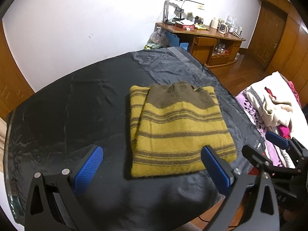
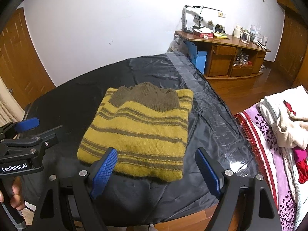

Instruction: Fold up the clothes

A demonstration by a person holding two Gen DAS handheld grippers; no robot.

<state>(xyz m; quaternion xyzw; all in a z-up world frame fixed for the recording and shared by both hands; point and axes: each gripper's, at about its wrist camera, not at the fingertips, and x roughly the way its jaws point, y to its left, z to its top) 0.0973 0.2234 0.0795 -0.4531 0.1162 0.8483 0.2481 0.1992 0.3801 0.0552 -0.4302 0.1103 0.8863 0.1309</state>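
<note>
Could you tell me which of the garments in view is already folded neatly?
The yellow striped sweater on the black sheet; the pale garments piled at the right lie crumpled.

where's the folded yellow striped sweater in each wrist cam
Left wrist: the sweater lies centre-right on the black sheet, just beyond the open left gripper.
Right wrist: the sweater lies at centre, just beyond the open right gripper.
Shared landmark: the wooden desk against the white wall, upper right in both views.
</note>
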